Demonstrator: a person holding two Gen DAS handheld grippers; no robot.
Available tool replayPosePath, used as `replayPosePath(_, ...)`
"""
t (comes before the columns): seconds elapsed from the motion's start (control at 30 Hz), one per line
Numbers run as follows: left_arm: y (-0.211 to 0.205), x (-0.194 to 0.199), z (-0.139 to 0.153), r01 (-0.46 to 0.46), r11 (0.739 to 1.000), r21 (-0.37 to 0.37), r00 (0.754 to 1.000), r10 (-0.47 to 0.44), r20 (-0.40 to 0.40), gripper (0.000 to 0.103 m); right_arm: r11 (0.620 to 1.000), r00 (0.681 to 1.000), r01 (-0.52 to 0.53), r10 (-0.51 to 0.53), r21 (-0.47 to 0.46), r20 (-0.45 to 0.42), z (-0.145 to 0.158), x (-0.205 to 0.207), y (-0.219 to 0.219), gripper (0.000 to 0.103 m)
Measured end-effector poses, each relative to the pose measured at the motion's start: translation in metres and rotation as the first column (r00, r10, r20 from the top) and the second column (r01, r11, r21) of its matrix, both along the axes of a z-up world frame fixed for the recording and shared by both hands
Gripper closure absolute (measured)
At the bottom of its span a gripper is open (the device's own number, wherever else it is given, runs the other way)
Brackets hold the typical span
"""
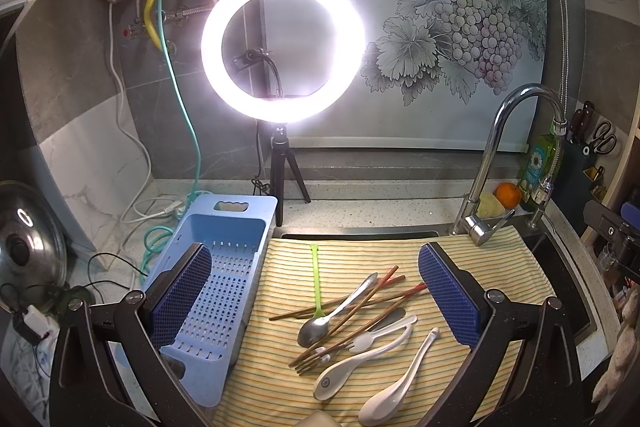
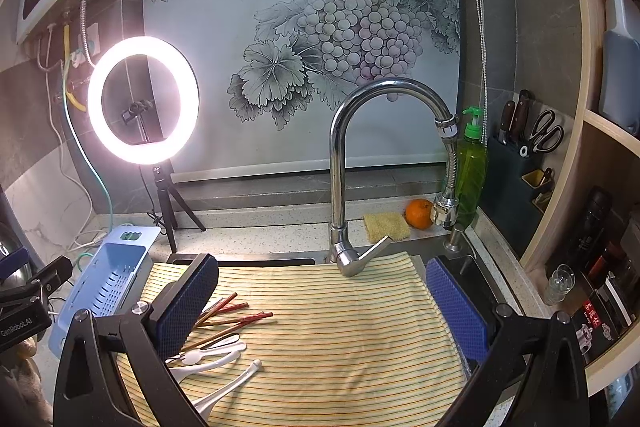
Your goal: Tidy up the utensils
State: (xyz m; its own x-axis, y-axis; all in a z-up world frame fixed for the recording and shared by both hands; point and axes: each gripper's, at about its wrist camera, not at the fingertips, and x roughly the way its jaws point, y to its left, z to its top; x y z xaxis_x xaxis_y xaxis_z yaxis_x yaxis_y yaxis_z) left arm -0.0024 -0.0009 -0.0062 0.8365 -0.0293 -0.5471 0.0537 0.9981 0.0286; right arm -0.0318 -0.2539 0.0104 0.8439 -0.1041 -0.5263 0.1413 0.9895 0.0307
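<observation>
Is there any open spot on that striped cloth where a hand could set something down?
Yes. The right half of the striped cloth is bare, bordered by the faucet behind and the chopsticks on its left. The blue drain basket also looks empty. The cloth's left part is crowded with chopsticks, a metal spoon and white spoons.

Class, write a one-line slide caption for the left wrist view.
Open left hand-held gripper above mixed utensils on striped cloth, blue basket alongside.

Utensils (image 1: pixel 352 323) lie on the cloth (image 1: pixel 480 259) — basket (image 1: pixel 208 287) left, faucet (image 1: pixel 496 155) behind.
</observation>
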Motion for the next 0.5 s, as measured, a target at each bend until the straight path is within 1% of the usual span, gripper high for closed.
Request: replayPosePath(0.5, -0.0007, 0.0006, -0.0023, 0.01, 1.0, -0.002, 1.0, -0.01, -0.005, 0.0, 1.0, 1.0, 0.004, -0.004, 0.003, -0.015, -0.0054, 0.0019, -0.0017, 0.001)
